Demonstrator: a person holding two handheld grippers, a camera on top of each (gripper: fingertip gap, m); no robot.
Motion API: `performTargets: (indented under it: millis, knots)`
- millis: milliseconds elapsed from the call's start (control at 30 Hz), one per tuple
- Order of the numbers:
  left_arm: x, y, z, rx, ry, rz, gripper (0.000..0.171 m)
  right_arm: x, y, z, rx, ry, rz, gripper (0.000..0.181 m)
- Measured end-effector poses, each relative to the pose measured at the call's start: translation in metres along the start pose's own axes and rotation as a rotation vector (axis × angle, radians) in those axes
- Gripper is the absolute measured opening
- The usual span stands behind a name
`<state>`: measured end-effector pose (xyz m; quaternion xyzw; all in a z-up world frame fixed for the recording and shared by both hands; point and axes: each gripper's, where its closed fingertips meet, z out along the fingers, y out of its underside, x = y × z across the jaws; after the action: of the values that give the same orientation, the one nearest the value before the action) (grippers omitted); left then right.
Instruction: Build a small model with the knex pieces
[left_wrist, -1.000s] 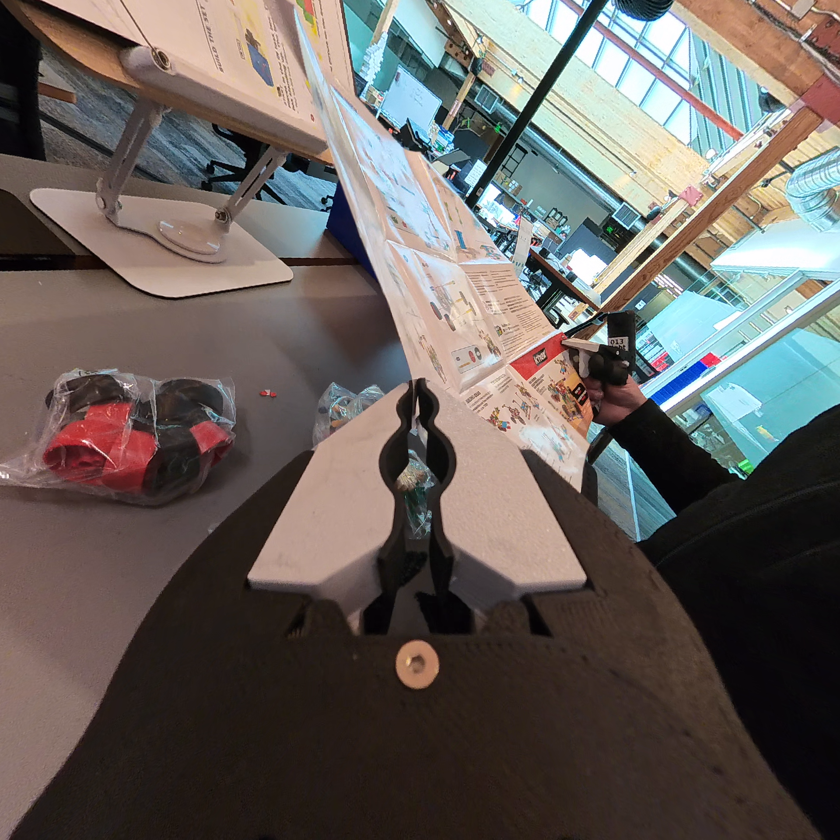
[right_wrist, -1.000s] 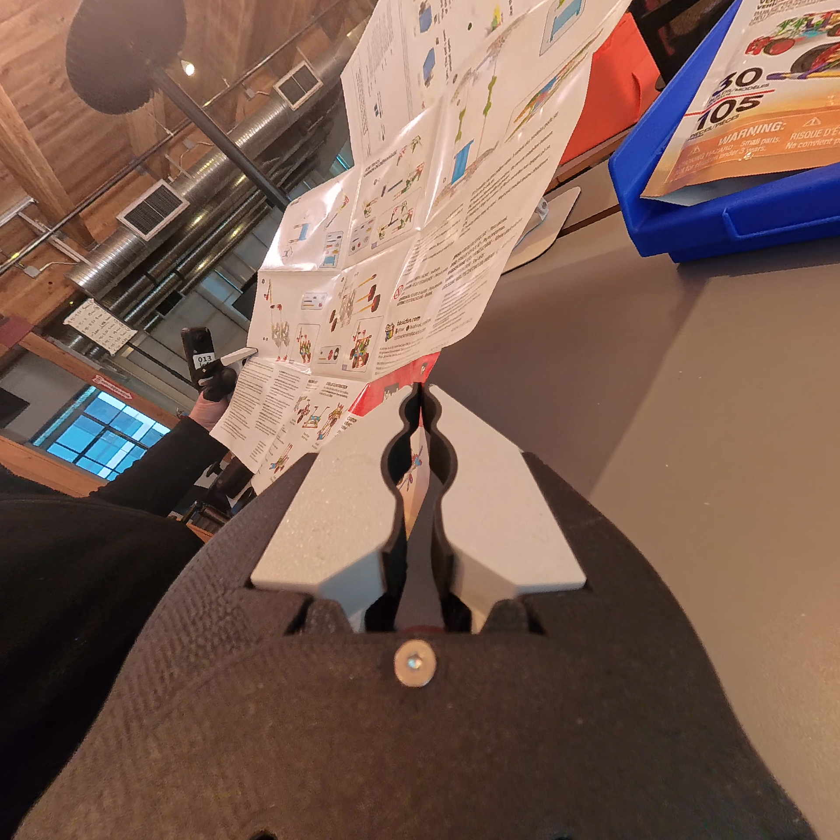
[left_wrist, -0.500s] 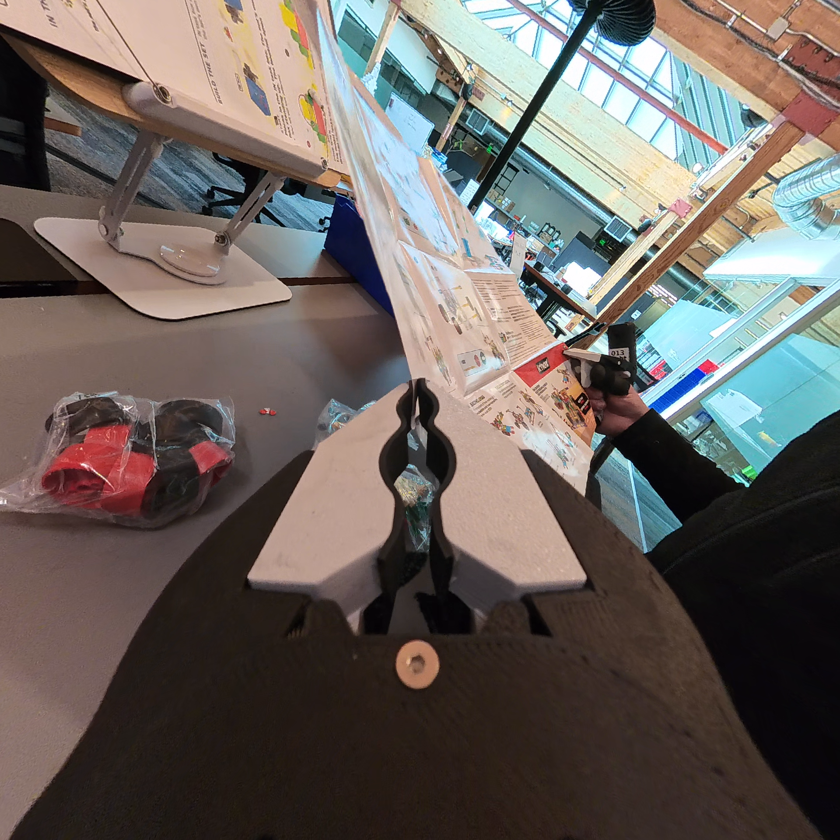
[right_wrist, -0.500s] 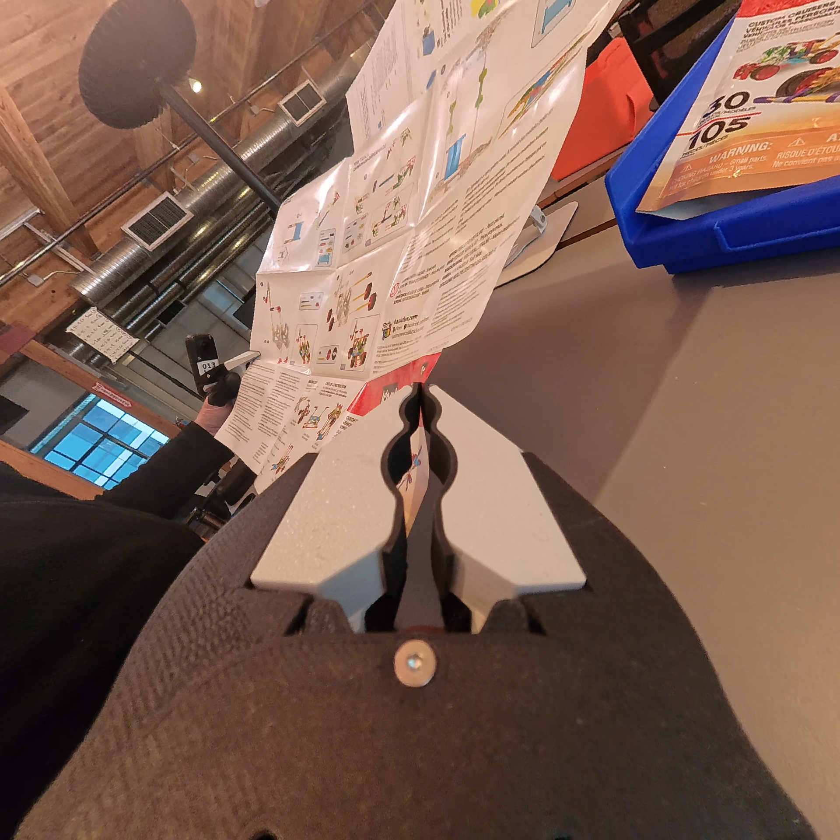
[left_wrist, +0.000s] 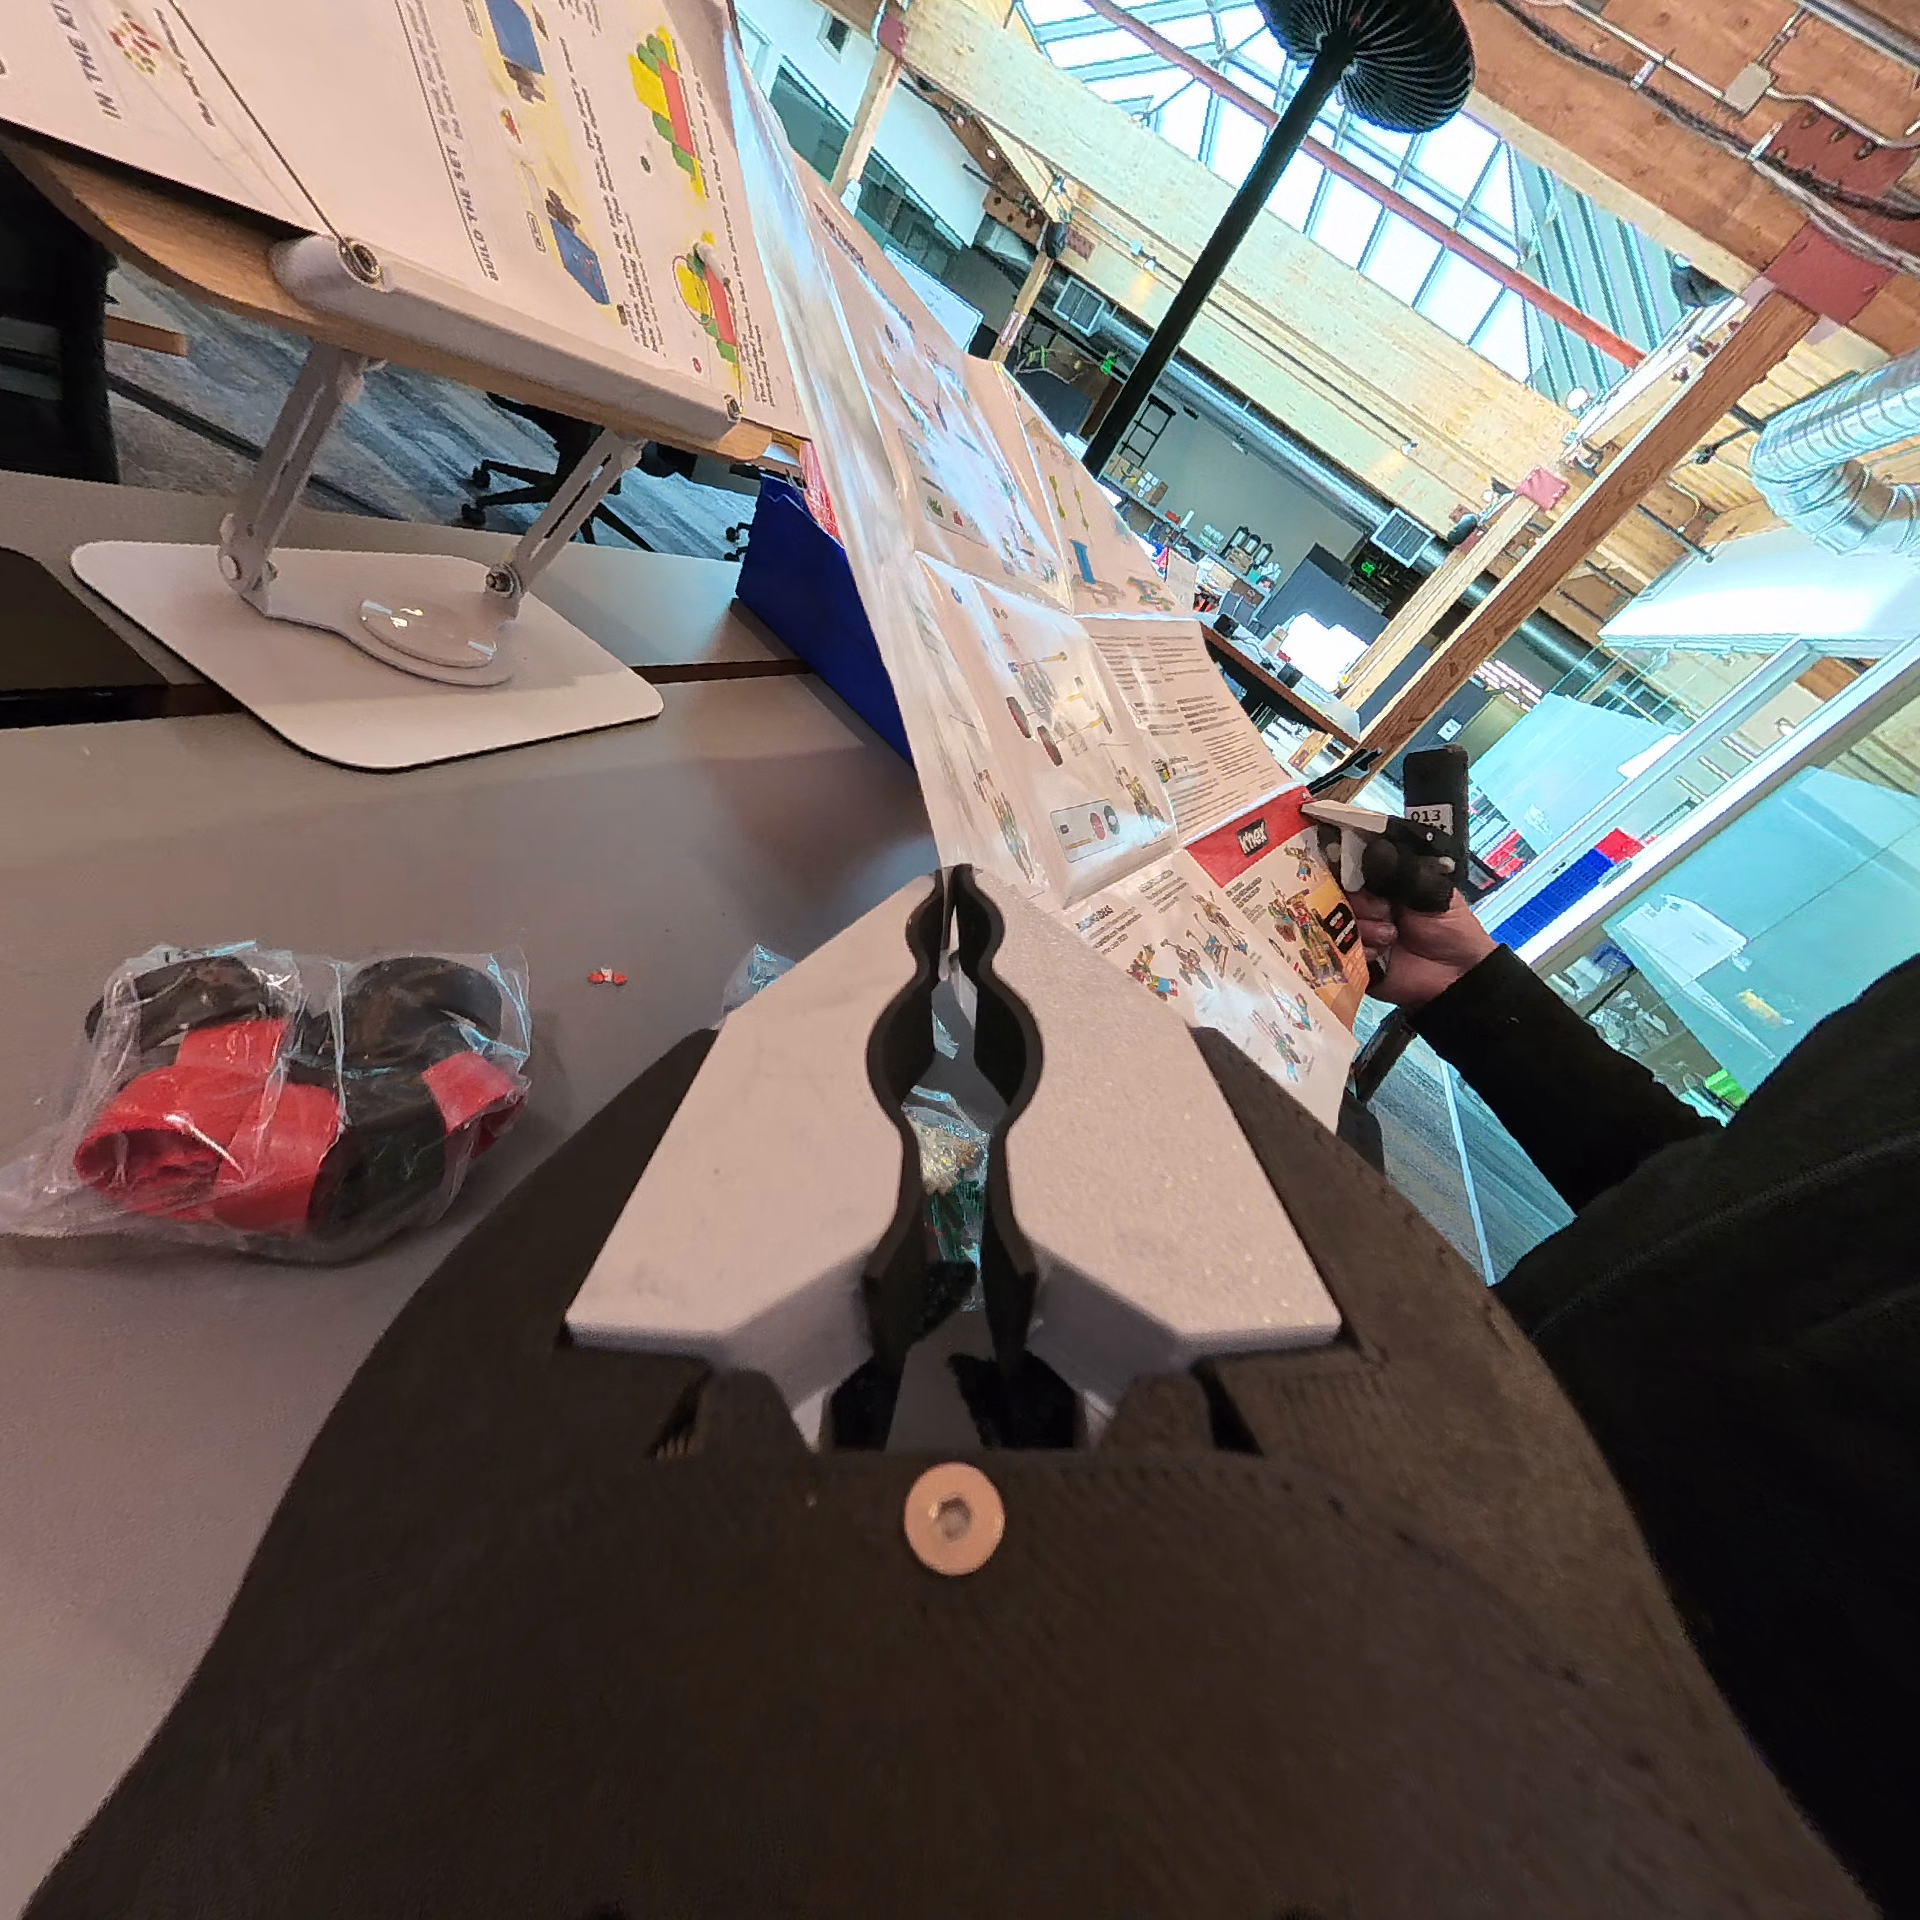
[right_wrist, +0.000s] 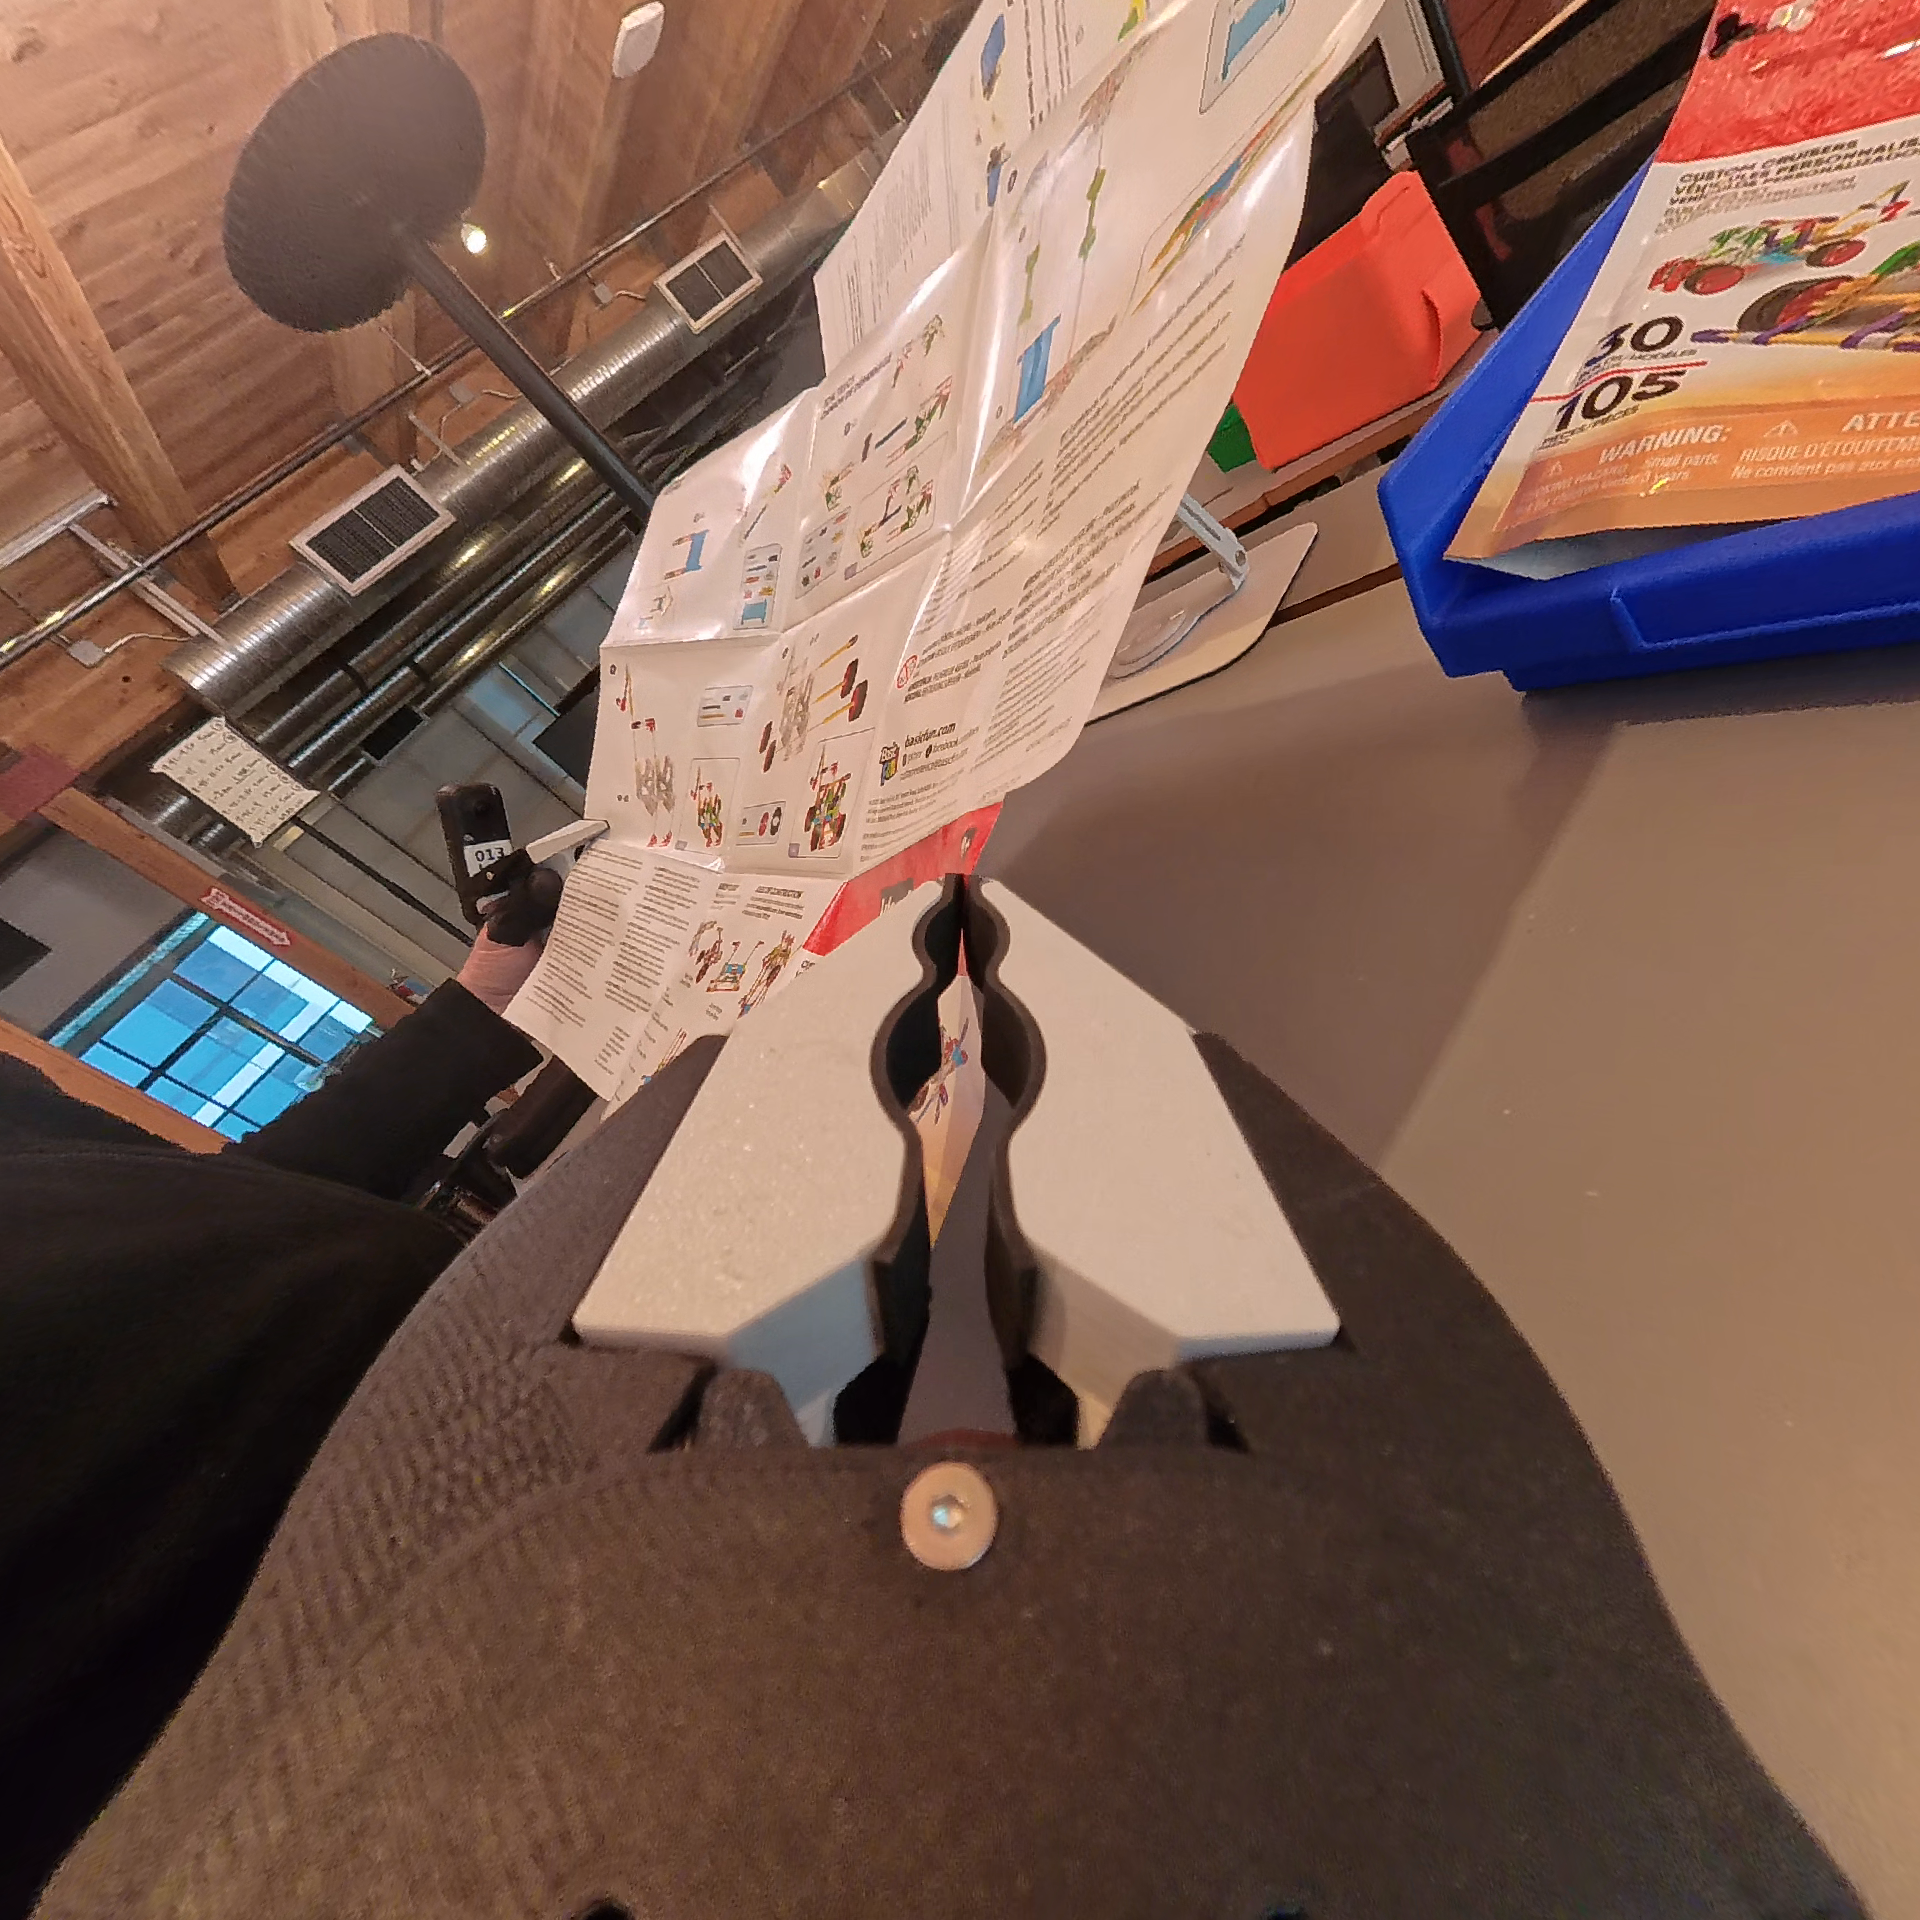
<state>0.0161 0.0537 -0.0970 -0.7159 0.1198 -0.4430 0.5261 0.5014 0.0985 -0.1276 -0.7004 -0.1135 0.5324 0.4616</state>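
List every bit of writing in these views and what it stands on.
Writing is not quoted here; these bear it.
Instruction sheet, clamped by left gripper and right gripper: small print, diagrams.
Page on white stand: headings, coloured figures.
Orange bag in blue bin: large print, numbers.
White tag on left gripper: digits.
Wall notice: too small to read.

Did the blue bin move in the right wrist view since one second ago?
Cannot tell. The blue bin sits lower in the picture, but the grey table and stand base slid with it, so the camera on the right gripper tilted.
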Motion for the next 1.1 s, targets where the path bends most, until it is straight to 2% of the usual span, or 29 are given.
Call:
performTargets:
  millis: [1100]
  knots:
    - [0.015, -0.009, 0.007, 0.040, 0.024, 0.044, 0.000, -0.015, -0.017, -0.018, 0.056, 0.002, -0.046, 0.000]
